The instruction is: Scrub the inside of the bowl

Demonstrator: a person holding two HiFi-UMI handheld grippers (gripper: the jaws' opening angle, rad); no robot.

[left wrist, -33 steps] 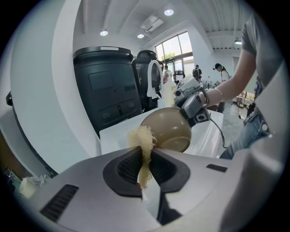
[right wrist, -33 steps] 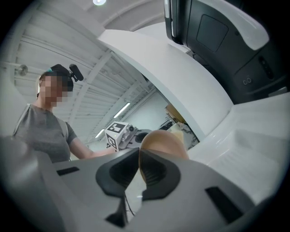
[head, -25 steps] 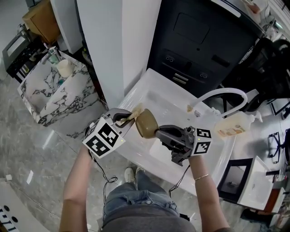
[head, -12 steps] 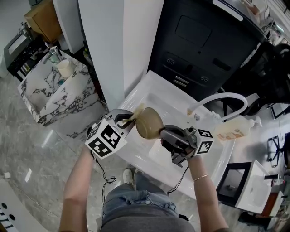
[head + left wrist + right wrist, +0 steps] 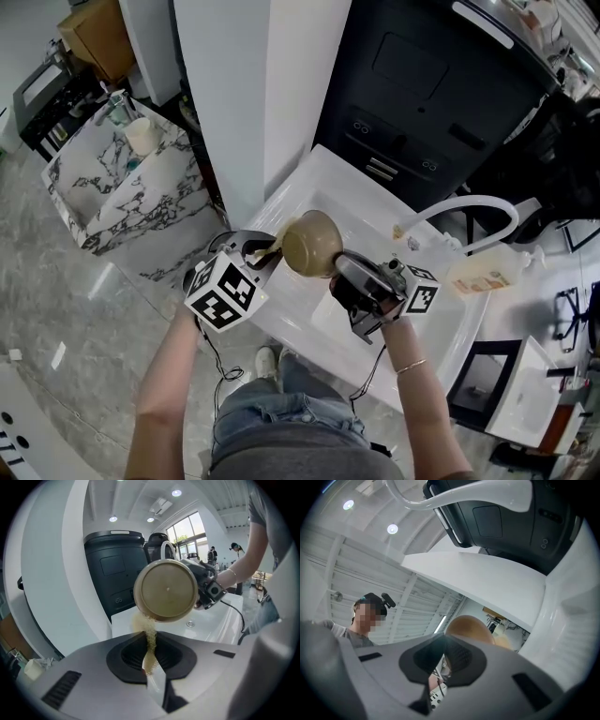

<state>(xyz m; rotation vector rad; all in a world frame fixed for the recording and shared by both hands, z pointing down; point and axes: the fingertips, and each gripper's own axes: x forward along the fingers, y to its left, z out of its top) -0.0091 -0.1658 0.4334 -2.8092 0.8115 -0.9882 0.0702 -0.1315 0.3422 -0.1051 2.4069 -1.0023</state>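
Over the white sink (image 5: 370, 230) hangs a brown bowl (image 5: 312, 242), tipped on its side. My right gripper (image 5: 339, 274) is shut on its rim from the right. In the right gripper view only the bowl's rounded outside (image 5: 471, 627) shows above the right gripper (image 5: 440, 663). My left gripper (image 5: 263, 249) is shut on a thin yellowish sponge (image 5: 281, 232) that touches the bowl's left edge. In the left gripper view the bowl (image 5: 166, 590) faces the camera, and the sponge (image 5: 149, 641) rises from the left gripper (image 5: 151, 660) to the bowl's lower rim.
A white curved faucet (image 5: 469, 211) arches over the sink's right end, with a soap bottle (image 5: 483, 270) beside it. A black appliance (image 5: 441, 84) stands behind the sink. A white pillar (image 5: 253, 84) and a marble counter (image 5: 122, 187) are at the left.
The bowl and both grippers have shifted a little up and to the right over the sink. The sponge stays at the bowl's left edge.
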